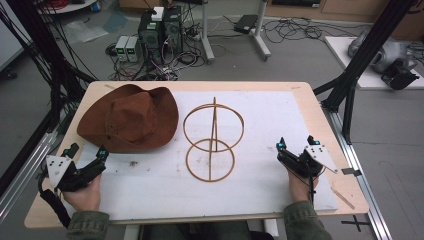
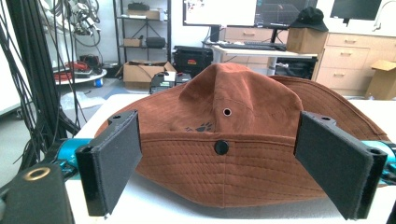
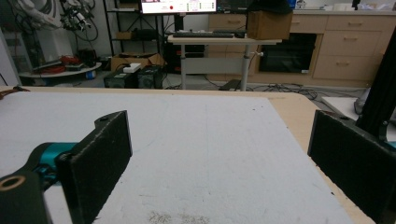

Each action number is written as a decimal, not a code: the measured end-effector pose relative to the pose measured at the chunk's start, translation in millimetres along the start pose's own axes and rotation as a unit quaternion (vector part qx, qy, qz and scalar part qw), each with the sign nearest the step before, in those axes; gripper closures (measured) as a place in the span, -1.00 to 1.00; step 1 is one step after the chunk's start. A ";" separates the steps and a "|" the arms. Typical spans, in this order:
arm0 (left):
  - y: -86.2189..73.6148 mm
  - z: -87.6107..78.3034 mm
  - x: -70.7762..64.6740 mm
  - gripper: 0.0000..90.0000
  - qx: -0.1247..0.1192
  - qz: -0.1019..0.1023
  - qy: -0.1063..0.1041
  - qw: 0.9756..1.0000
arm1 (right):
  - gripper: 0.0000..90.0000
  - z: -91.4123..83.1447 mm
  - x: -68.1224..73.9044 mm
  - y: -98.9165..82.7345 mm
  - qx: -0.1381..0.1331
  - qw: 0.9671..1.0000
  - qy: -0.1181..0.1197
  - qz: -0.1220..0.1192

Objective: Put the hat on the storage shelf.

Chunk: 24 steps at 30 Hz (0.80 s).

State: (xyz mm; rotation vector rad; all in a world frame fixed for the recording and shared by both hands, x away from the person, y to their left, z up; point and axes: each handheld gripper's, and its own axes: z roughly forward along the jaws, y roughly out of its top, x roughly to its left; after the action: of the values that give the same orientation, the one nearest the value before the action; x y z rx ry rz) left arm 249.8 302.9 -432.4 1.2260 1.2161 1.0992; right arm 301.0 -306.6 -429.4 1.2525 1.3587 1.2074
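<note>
Covering wooden table (image 1: 320,120): white mat (image 1: 270,150)

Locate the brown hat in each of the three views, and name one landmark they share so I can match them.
High view: the brown hat lies on the white mat's far left part, beside the wooden hat stand.
Left gripper view: it sits mid-frame, straight ahead between the open jaws.
Right gripper view: a brownish sliver at the far left edge may be its brim; too little to tell.
Shared landmark: the white mat.
</note>
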 end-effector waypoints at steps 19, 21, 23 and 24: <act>1.2 0.6 2.1 -0.68 0.002 -0.002 -0.006 1.000 | -0.88 0.5 -0.4 -0.1 0.000 1.000 0.000 -0.002; 2.1 0.9 2.3 -0.68 0.001 -0.003 -0.008 1.000 | -0.88 0.8 -0.1 -0.2 0.000 1.000 0.001 0.000; 3.7 2.4 1.9 -0.68 0.004 -0.005 -0.009 1.000 | -0.88 0.7 0.4 -0.3 0.003 1.000 0.002 0.003; 4.6 2.9 1.5 -0.68 0.006 -0.005 -0.008 1.000 | -0.88 0.8 0.3 -0.4 0.004 1.000 0.002 0.001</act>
State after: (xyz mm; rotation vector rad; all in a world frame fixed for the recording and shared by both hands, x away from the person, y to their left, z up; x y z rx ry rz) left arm 253.1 304.4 -428.0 1.2339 1.2162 1.0752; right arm 301.7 -306.3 -429.9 1.2584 1.3669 1.2079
